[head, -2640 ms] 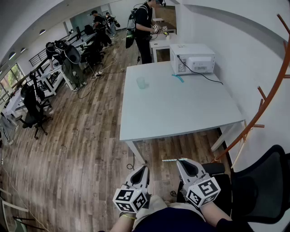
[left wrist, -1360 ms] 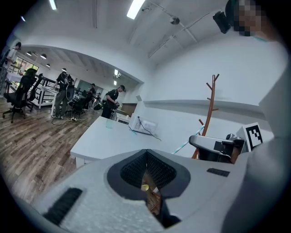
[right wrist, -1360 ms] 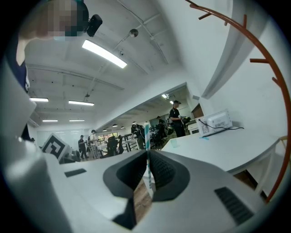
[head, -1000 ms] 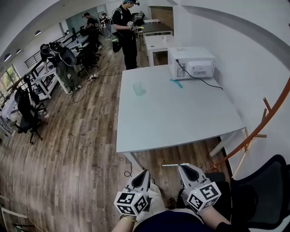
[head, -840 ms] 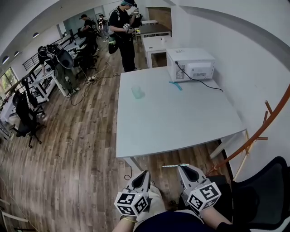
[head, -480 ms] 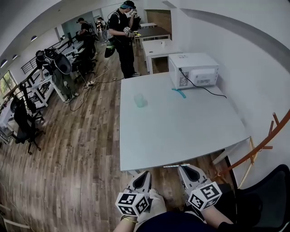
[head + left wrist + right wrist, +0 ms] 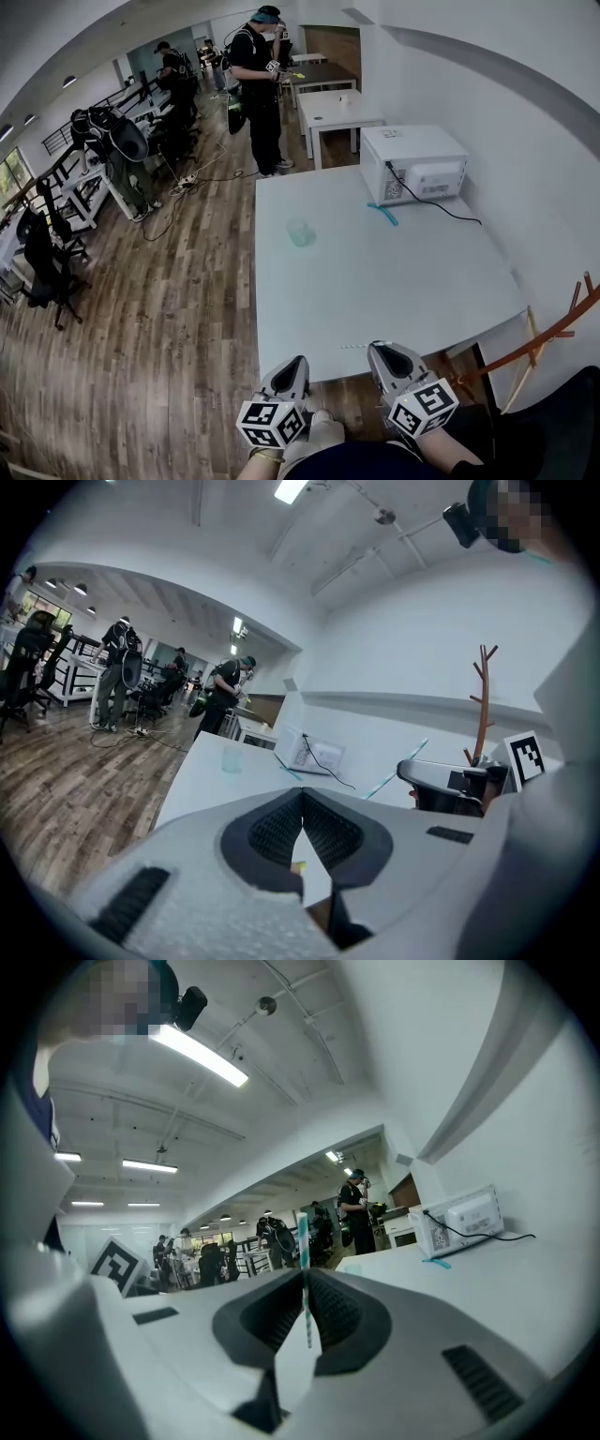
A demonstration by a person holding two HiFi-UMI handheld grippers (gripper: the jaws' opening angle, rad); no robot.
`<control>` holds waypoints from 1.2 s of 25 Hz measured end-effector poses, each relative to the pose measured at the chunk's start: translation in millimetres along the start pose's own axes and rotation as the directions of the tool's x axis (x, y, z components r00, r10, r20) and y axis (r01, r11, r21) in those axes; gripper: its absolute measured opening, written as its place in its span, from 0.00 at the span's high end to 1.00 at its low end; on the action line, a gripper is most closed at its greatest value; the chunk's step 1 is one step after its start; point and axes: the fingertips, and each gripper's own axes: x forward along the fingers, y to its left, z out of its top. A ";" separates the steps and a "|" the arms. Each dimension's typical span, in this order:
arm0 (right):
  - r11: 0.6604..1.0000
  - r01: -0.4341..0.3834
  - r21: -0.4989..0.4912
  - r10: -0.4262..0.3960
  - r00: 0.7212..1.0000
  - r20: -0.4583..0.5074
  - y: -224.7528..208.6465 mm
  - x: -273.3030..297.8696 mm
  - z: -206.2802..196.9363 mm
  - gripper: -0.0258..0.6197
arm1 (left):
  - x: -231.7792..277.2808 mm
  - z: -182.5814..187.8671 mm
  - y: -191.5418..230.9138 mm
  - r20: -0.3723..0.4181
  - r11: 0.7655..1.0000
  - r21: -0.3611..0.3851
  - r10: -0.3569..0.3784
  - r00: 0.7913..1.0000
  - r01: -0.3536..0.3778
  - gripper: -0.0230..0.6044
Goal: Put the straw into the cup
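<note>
Closing in on the table [image 7: 394, 281], near edge now reaching both claws. Right gripper [image 7: 386, 352] is pinching the straw [image 7: 356, 346] tight; left gripper [image 7: 292, 362] is staying shut, empty. Cup [image 7: 300, 232] is sitting mid-table, well apart.

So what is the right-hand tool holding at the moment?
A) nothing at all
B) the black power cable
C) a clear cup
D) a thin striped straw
D: in the right gripper view the right tool is shut on a thin striped straw that sticks up between its jaws, while the cup stands apart on the table.
</note>
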 end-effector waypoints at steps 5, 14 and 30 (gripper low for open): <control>1.000 -0.001 -0.005 0.001 1.000 0.011 -2.1 37.3 9.8 0.90 | 19.5 13.2 28.5 -0.008 1.000 -0.003 0.003 1.000 -0.003 0.93; 1.000 0.014 0.001 -0.014 1.000 0.019 -11.5 95.5 11.8 0.90 | 57.6 32.6 68.0 -0.019 1.000 0.006 -0.021 1.000 0.021 0.93; 1.000 0.016 -0.003 -0.015 1.000 0.016 -17.7 159.5 14.2 0.90 | 91.8 49.8 115.8 -0.033 1.000 0.004 -0.029 0.999 0.029 0.93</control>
